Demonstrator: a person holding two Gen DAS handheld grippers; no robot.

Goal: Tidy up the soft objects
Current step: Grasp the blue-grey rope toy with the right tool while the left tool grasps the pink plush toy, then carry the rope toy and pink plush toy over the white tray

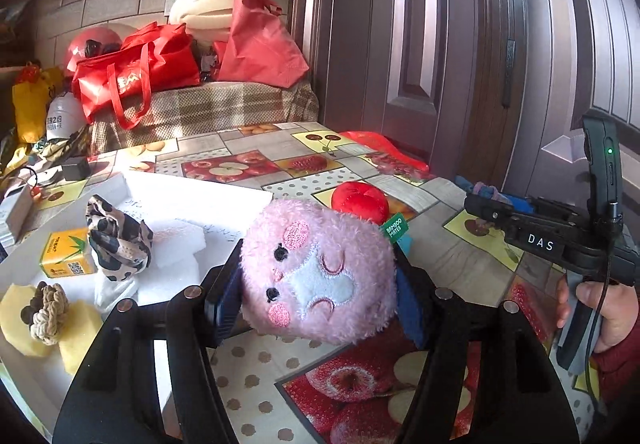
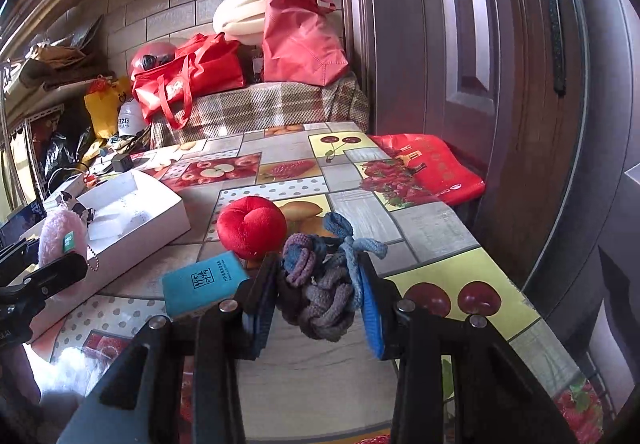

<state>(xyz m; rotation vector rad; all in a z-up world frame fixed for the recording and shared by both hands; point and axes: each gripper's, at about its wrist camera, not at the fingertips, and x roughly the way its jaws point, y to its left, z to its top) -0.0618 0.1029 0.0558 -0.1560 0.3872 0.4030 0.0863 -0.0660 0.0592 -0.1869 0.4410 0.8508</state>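
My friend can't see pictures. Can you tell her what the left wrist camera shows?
The left gripper squeezes a fluffy pink plush toy above a fruit-patterned tablecloth. A red plush apple sits behind it. To the left, a white tray holds a leopard-print scrunchie, a small yellow carton and yellow sponges.

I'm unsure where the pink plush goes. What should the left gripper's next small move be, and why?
Probably carry the pink plush, clamped in the left gripper, left over the white box and lower it: the leopard scrunchie and other soft items already lie there.
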